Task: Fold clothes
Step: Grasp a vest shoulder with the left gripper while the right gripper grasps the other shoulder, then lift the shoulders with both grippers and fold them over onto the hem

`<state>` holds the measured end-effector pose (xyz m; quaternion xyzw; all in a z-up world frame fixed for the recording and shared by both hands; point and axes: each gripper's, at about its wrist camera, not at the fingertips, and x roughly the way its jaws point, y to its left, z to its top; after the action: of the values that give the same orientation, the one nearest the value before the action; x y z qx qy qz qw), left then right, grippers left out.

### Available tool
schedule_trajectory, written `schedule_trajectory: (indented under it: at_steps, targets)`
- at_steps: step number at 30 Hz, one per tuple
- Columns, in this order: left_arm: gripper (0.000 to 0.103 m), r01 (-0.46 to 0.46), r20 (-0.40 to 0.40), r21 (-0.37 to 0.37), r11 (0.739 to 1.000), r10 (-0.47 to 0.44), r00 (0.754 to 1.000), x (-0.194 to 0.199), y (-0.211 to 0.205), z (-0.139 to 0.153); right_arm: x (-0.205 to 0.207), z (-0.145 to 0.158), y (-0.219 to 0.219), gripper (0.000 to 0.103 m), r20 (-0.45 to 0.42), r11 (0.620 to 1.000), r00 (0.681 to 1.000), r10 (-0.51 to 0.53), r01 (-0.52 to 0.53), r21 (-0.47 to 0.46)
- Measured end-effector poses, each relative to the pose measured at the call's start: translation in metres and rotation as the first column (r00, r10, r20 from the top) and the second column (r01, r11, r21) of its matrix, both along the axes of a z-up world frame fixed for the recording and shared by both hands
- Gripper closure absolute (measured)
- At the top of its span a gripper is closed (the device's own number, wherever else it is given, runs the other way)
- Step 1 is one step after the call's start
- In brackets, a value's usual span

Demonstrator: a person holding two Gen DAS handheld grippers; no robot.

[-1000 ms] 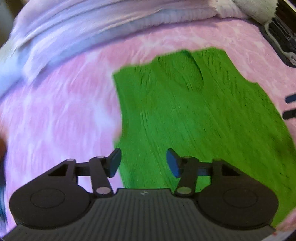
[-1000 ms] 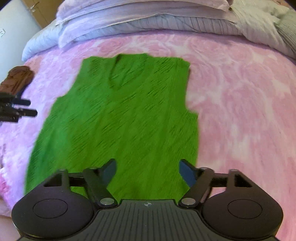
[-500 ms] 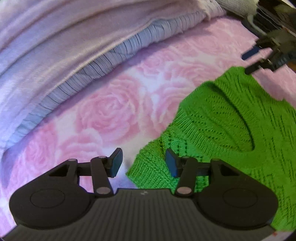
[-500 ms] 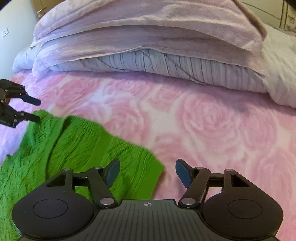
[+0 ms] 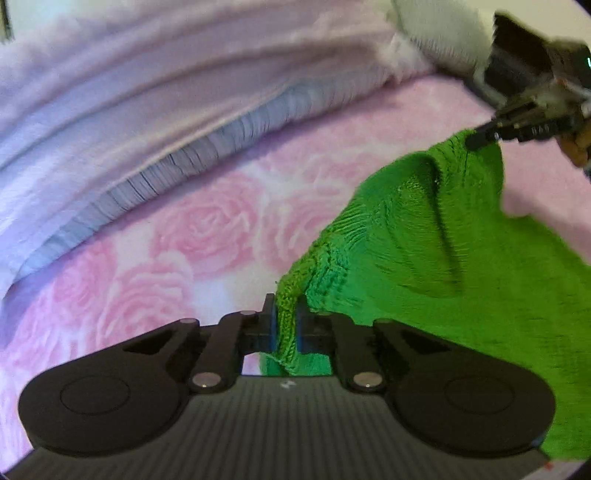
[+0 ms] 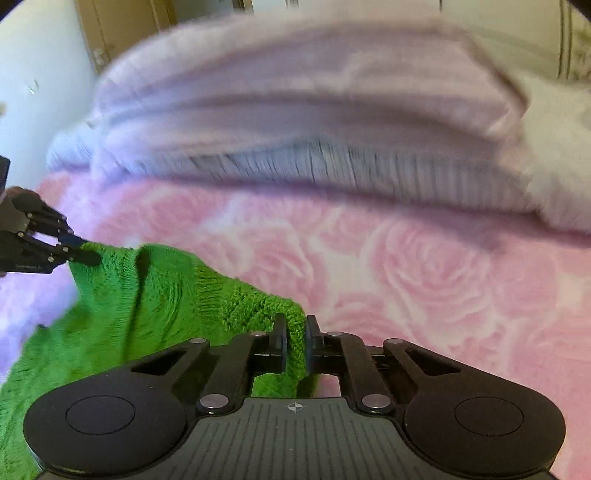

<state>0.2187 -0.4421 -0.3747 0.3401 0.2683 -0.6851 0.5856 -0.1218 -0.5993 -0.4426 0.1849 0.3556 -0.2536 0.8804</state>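
Observation:
A bright green knitted vest (image 5: 436, 258) lies on a pink rose-patterned bedspread (image 5: 192, 236). My left gripper (image 5: 284, 325) is shut on the vest's left shoulder corner, a strip of knit pinched between the blue pads. My right gripper (image 6: 294, 339) is shut on the other shoulder corner of the vest (image 6: 155, 295). Each wrist view shows the other gripper: the right one (image 5: 480, 138) at the upper right, the left one (image 6: 83, 254) at the left edge, both gripping green fabric. The neckline sags between the two lifted corners.
Folded lilac blankets and a grey striped quilt (image 6: 314, 162) are stacked along the far side of the bed. A white pillow (image 5: 443, 33) sits at the upper right of the left wrist view. A white wall and wooden door (image 6: 122, 29) stand behind.
Both grippers moved up the vest to its shoulder corners and went from open to shut on the knit. The corners are now pulled up off the bedspread.

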Motion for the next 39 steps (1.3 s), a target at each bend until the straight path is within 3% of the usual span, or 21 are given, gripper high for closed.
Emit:
schedule_trajectory:
  at_steps: [4,8,12,15,18,21,22,23,26,29,30,33,36,37,38,39]
  targets:
    - [0.097,-0.016,-0.012,-0.039,0.999,0.015,1.0,-0.036,0.078,0.034,-0.04,0.036,0.069,0.099,0.013,0.994,0.999,0.034,-0.032,-0.106]
    - [0.097,-0.063,-0.048,-0.005,0.998,0.063,0.997,-0.09,0.167,0.047,-0.081,0.052,0.152,0.099,-0.01,0.99,0.998,0.061,-0.062,-0.128]
    - [0.095,-0.195,-0.121,0.135,0.972,0.211,0.97,-0.139,0.246,0.023,-0.122,0.037,0.249,0.098,-0.11,0.995,0.991,0.079,-0.085,-0.055]
    - [0.092,-0.32,-0.161,0.229,0.919,0.36,0.919,-0.17,0.29,0.005,-0.141,0.006,0.301,0.09,-0.228,0.997,0.973,0.04,-0.024,0.07]
    - [0.091,-0.437,-0.214,0.264,0.86,0.494,0.843,-0.185,0.318,0.006,-0.151,-0.021,0.332,0.089,-0.357,0.98,0.933,-0.053,0.118,0.162]
    - [0.086,-0.545,-0.298,0.304,0.782,0.621,0.725,-0.184,0.333,0.011,-0.161,-0.014,0.341,0.078,-0.302,0.944,0.935,-0.188,0.256,0.205]
    - [0.084,-0.571,-0.339,0.319,0.757,0.653,0.677,-0.184,0.338,0.012,-0.165,-0.012,0.34,0.067,-0.265,0.919,0.935,-0.235,0.303,0.253]
    - [0.078,-0.597,-0.383,0.333,0.73,0.683,0.622,-0.181,0.34,0.013,-0.17,-0.01,0.336,0.055,-0.224,0.884,0.931,-0.287,0.348,0.313]
    - [0.073,-0.654,-0.501,0.373,0.658,0.736,0.454,-0.171,0.342,0.008,-0.186,-0.01,0.324,0.039,-0.09,0.735,0.869,-0.486,0.462,0.497]
    - [0.071,-0.687,-0.557,0.404,0.603,0.758,0.338,-0.163,0.34,-0.002,-0.198,-0.027,0.311,0.039,0.004,0.562,0.759,-0.651,0.478,0.675]
    - [0.071,-0.691,-0.576,0.414,0.593,0.758,0.306,-0.161,0.337,-0.008,-0.2,-0.032,0.308,0.039,0.021,0.524,0.728,-0.685,0.473,0.708]
    - [0.071,-0.714,-0.601,0.415,0.564,0.759,0.25,-0.152,0.332,-0.019,-0.2,-0.048,0.299,0.04,0.05,0.46,0.65,-0.759,0.48,0.747]
    - [0.072,-0.717,-0.615,0.446,0.537,0.765,0.19,-0.144,0.328,-0.034,-0.193,-0.058,0.291,0.049,0.056,0.45,0.627,-0.777,0.491,0.746]
    - [0.076,-0.713,-0.62,0.45,0.538,0.763,0.184,-0.142,0.327,-0.039,-0.189,-0.062,0.288,0.069,0.047,0.45,0.628,-0.776,0.5,0.74]
    - [0.087,-0.712,-0.62,0.45,0.539,0.762,0.185,-0.141,0.326,-0.041,-0.187,-0.066,0.286,0.087,0.044,0.451,0.634,-0.772,0.498,0.741]
    - [0.094,-0.711,-0.622,0.445,0.545,0.759,0.193,-0.14,0.325,-0.042,-0.186,-0.07,0.283,0.092,0.041,0.449,0.643,-0.765,0.486,0.75]
